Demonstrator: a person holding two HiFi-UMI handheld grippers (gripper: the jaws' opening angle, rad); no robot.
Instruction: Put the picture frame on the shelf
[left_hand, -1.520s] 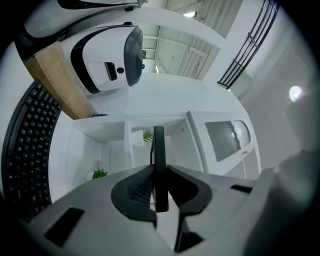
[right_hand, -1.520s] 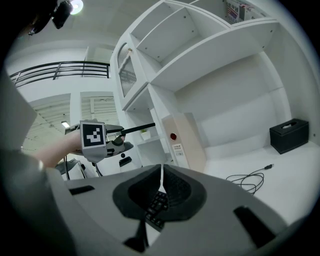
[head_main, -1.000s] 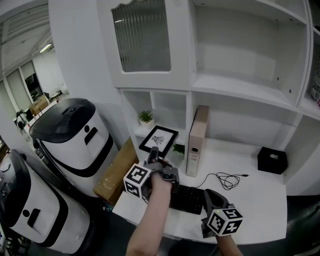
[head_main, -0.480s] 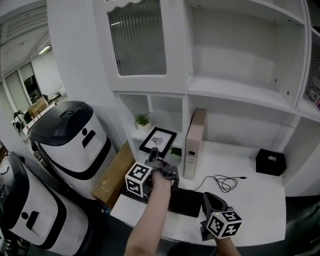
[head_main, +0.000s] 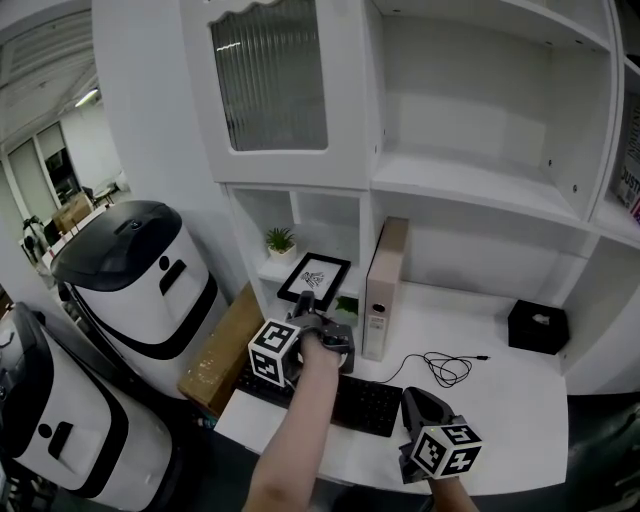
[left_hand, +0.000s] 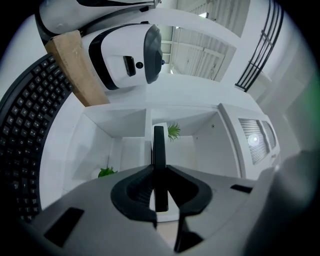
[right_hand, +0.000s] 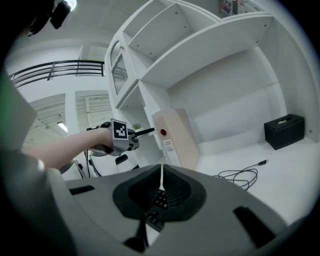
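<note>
- Two white-and-black rounded machines (head_main: 135, 265): far left, on the floor.
- Cardboard box (head_main: 222, 345): tilted, between the machines and the white surface (head_main: 500, 400).
- Small potted plant (head_main: 279, 240): at the back of the low shelf (head_main: 262, 268) compartment.
- Left gripper (head_main: 309, 304): reaches toward that compartment, its fingers clamped narrowly on the near edge of the picture frame (head_main: 315, 277).
- Picture frame: black border, white print, tilted face-up at the compartment's mouth, near side of the plant. Contact with the shelf board cannot be told.
- Black keyboard (head_main: 362, 402): near edge of the surface.
- Beige binder (head_main: 382, 288): upright, just right of the frame.
- Right gripper (head_main: 413, 400): low at the near edge, fingers pressed together, holding nothing.
- Black cable (head_main: 447, 368): loose coil.
- Black box (head_main: 537, 326): far right.
</note>
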